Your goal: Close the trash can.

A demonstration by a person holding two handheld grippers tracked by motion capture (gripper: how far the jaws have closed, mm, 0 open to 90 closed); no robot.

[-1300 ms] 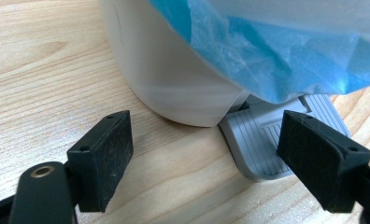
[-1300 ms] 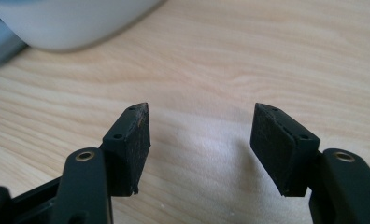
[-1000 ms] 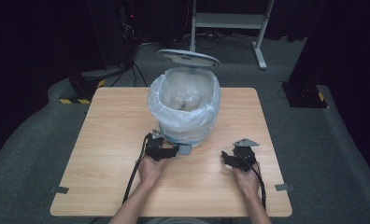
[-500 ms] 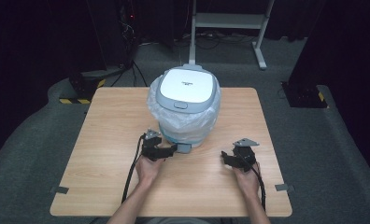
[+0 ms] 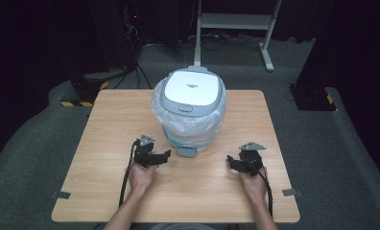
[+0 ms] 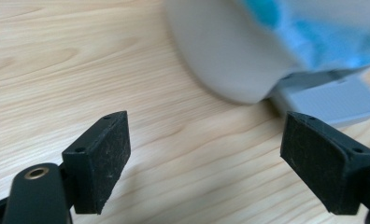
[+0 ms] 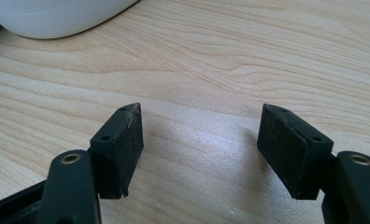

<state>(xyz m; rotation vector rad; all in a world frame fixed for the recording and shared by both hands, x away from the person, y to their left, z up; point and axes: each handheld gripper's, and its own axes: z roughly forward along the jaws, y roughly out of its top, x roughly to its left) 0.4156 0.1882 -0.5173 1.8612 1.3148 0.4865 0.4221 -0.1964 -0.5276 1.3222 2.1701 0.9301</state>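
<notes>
A small pedal bin (image 5: 190, 112) stands at the middle of the wooden table (image 5: 106, 124). Its white lid (image 5: 190, 86) is down, and a clear plastic liner (image 5: 205, 127) hangs over the rim. The grey foot pedal (image 5: 186, 152) sticks out at the bin's front. My left gripper (image 5: 165, 155) is just left of the pedal, open and holding nothing. In the left gripper view its pads (image 6: 101, 161) stand wide apart, with the pedal (image 6: 328, 100) and the bin's base (image 6: 225, 56) ahead. My right gripper (image 5: 232, 163) rests open at the bin's front right; its pads (image 7: 290, 149) are over bare wood.
The bin's base (image 7: 57, 16) lies at the top left of the right gripper view. Bare tabletop runs in front of both hands. Beyond the table is grey floor with a white stand (image 5: 236, 21) and dark equipment.
The bin's lid, up a second ago, has swung down shut. My left gripper has drawn back from the pedal, leftward and toward the person. The right gripper has stayed put.
</notes>
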